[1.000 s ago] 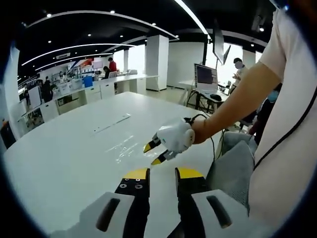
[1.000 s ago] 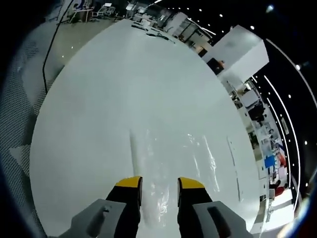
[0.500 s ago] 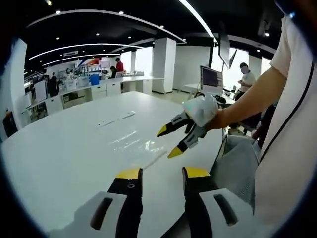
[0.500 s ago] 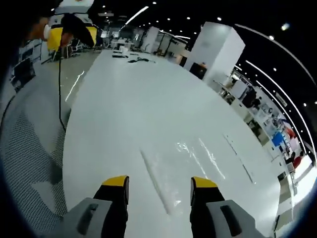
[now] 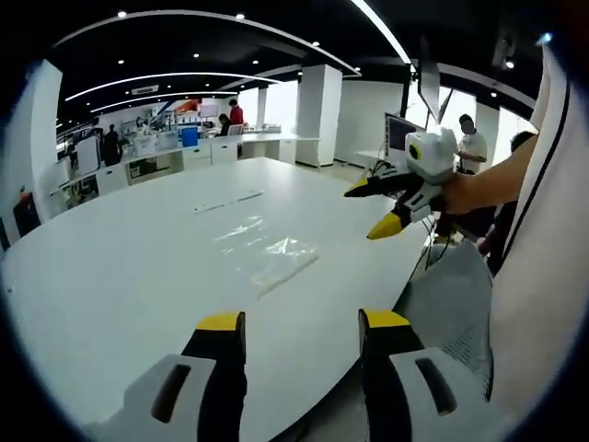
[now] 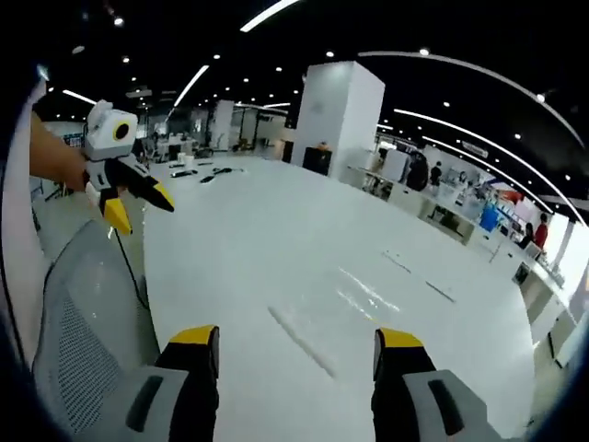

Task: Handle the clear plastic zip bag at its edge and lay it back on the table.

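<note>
The clear plastic zip bag (image 5: pixel 272 254) lies flat on the white table (image 5: pixel 120 267), its zip strip nearest the table's edge. In the left gripper view my left gripper (image 5: pixel 302 324) is open and empty, well short of the bag. My right gripper (image 5: pixel 371 212) hovers open in the air to the bag's right, held by a bare arm. In the right gripper view the bag (image 6: pixel 342 318) lies just beyond my open, empty right gripper (image 6: pixel 296 337). The left gripper (image 6: pixel 141 212) comes in from the left, open, off the edge of the table (image 6: pixel 258 221).
A grey mesh chair (image 5: pixel 451 295) (image 6: pixel 83 304) stands at the table's near edge. A long thin strip (image 5: pixel 230 201) (image 6: pixel 414 274) lies beyond the bag. A monitor (image 5: pixel 405 138), a white column (image 6: pixel 336 115), and desks with people are farther off.
Both grippers have risen and drawn back from the bag, with their jaws spread wider. The right gripper, low over the bag a second ago, now hangs in the air. The bag has stayed flat.
</note>
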Demonstrator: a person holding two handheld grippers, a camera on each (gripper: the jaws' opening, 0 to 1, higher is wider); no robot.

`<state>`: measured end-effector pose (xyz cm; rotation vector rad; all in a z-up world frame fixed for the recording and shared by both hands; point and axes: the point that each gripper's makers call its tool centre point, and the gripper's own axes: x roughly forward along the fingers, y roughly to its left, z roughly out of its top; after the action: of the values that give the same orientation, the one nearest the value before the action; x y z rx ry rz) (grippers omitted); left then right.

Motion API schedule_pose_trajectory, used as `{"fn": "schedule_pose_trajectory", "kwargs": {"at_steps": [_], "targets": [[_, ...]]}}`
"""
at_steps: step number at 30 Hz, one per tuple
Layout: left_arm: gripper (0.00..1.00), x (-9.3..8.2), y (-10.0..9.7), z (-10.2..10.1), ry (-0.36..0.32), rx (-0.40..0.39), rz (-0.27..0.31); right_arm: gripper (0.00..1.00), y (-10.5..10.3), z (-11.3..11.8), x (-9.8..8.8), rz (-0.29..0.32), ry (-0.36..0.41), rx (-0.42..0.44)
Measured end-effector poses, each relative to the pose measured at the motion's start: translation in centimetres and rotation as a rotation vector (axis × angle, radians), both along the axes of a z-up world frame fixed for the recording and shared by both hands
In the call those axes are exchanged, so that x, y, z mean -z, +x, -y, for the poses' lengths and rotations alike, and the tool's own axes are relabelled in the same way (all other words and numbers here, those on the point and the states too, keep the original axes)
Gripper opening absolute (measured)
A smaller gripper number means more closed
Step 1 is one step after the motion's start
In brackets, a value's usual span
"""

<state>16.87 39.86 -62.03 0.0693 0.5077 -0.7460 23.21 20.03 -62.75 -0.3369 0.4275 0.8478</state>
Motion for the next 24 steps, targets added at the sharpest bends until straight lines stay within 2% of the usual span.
{"fn": "schedule_pose_trajectory", "kwargs": {"at_steps": [8, 13, 24], "targets": [[0.55, 0.8, -0.6, -0.8, -0.025, -0.047, -0.006, 0.78, -2.9, 1.7, -0.8, -0.017, 0.106, 0.094], [0.57, 1.7, -0.8, -1.5, -0.036, -0.084, -0.018, 0.83, -4.5, 2.3, -0.7, -0.03, 0.141, 0.13], [0.57, 2.4, -2.5, -0.6, -0.056, -0.093, -0.032, 0.87, -7.1, 2.3, 0.2, -0.088, 0.156, 0.154]]}}
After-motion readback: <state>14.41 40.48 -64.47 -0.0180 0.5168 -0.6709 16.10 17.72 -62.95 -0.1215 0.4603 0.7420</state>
